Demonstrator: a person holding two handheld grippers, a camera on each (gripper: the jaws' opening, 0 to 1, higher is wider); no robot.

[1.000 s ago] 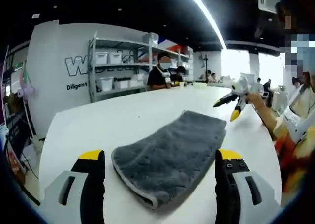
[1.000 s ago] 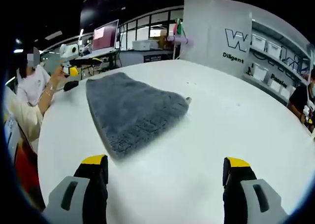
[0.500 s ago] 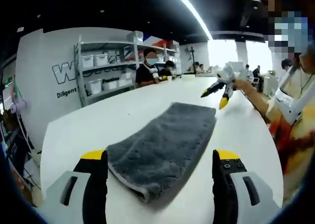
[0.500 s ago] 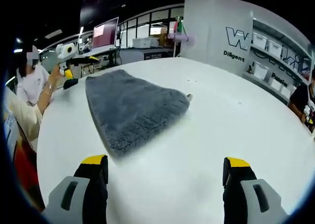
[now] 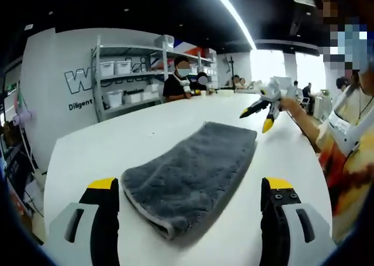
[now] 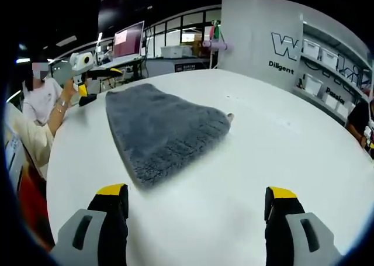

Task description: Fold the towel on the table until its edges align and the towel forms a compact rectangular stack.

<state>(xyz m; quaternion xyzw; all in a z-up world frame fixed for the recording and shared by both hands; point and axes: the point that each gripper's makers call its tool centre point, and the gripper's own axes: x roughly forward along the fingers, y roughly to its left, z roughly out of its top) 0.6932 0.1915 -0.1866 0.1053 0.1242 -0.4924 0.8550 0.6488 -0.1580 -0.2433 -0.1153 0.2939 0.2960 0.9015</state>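
A grey towel (image 5: 193, 169) lies folded into a long strip on the white table (image 5: 140, 131). Its near rounded end sits just beyond my left gripper (image 5: 191, 185), which is open above the table with nothing held. In the right gripper view the towel (image 6: 163, 125) lies ahead and to the left, a small tag (image 6: 229, 117) at its right corner. My right gripper (image 6: 197, 191) is open over bare table (image 6: 280, 143), short of the towel. A hand holds the right gripper (image 5: 257, 115) past the towel's far end. At the far left, the left gripper (image 6: 87, 85) is also held up.
A person (image 5: 350, 120) stands at the table's right edge. Other people (image 5: 178, 85) sit at the far end before shelves of white bins (image 5: 125, 73). A lettered white wall (image 6: 274, 38) and a monitor (image 6: 128, 41) stand behind the table.
Both views have shifted slightly with the hands. The towel lies as before, and both grippers stay open.
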